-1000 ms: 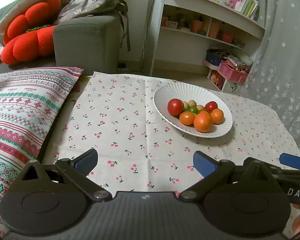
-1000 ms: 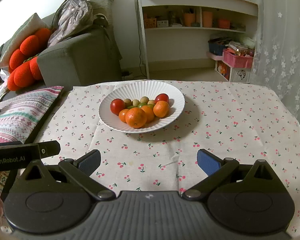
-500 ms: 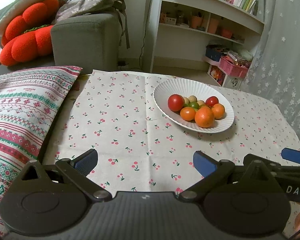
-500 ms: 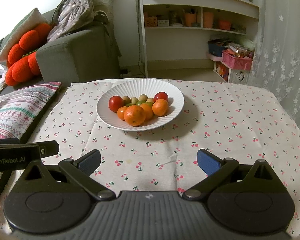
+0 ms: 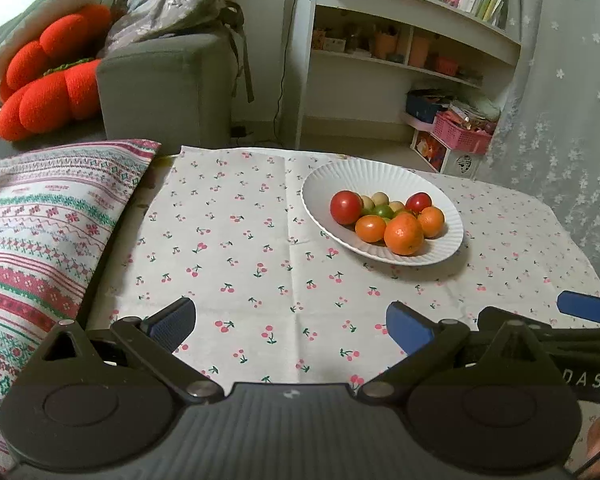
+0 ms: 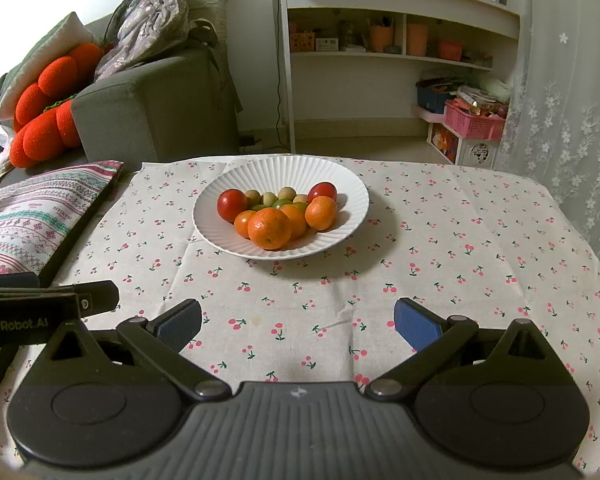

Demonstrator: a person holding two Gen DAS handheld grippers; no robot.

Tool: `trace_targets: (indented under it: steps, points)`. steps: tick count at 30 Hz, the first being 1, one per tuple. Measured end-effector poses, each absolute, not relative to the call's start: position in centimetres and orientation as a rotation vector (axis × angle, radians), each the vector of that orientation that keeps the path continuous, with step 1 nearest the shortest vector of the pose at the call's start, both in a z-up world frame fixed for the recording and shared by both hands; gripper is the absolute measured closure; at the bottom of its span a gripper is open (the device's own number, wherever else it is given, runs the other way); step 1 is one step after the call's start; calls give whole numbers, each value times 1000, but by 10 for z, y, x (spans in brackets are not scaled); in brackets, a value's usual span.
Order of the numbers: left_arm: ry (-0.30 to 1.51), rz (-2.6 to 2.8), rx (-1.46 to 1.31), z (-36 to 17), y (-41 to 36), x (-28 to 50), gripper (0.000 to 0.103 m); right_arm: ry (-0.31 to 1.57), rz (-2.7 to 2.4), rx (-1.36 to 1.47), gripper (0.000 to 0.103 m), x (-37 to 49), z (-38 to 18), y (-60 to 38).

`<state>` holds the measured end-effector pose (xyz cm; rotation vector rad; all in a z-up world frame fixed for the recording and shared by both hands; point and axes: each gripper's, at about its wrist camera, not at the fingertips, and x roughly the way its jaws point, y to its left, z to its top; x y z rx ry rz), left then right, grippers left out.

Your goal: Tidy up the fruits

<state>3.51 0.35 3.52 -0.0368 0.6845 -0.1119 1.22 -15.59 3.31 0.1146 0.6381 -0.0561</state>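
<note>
stage: looks near done | fruits (image 6: 278, 214) all heaped in white plate (image 6: 340, 236) at 12 o'clock | left gripper (image 5: 291, 322) wide, empty | right gripper (image 6: 298, 320) wide, empty | cloth bare

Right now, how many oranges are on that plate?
4 oranges, all at the near side of the plate: front, left, middle, right. More could be hidden underneath.
</note>
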Motion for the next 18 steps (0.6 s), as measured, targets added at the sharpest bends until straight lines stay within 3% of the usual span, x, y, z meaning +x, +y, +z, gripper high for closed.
trace_targets:
  steps: [18]
  points:
    - [683, -107, -29, 36, 2, 35, 3, 640, -56, 122, 0, 13, 33, -156]
